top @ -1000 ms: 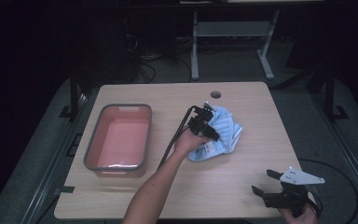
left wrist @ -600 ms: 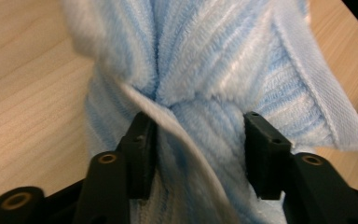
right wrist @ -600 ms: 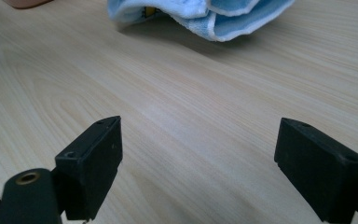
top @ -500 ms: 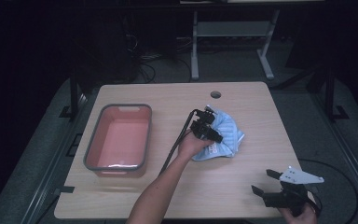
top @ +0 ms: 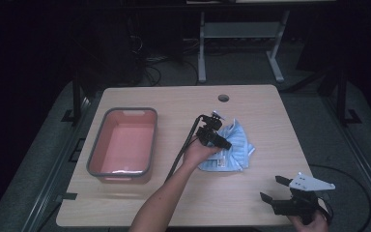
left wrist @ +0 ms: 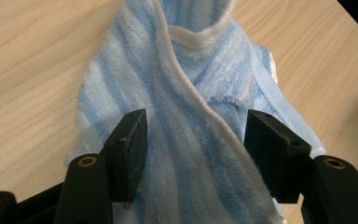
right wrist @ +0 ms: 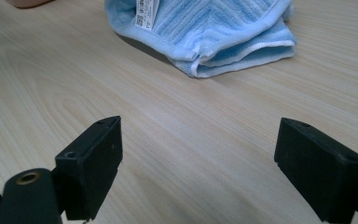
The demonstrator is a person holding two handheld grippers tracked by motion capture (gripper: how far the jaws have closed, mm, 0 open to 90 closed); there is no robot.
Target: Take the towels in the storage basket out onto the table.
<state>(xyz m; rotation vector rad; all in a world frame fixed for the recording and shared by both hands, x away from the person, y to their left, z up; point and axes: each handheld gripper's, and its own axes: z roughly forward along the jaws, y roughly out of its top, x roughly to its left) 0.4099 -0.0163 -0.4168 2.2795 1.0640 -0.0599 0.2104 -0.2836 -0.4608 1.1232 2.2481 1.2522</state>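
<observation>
**High view: towel let go at mid-table**

Left gripper (top: 221, 138): over the blue striped towel (top: 232, 151), fingers (left wrist: 129, 140) just opened, now spread either side of a fold, pads not pressing it. Towel lies crumpled right of the pink bin (top: 123, 145), on the table (top: 174, 203). Likely a release. Right gripper (top: 275, 191): fingers spread, empty, near front edge.
</observation>
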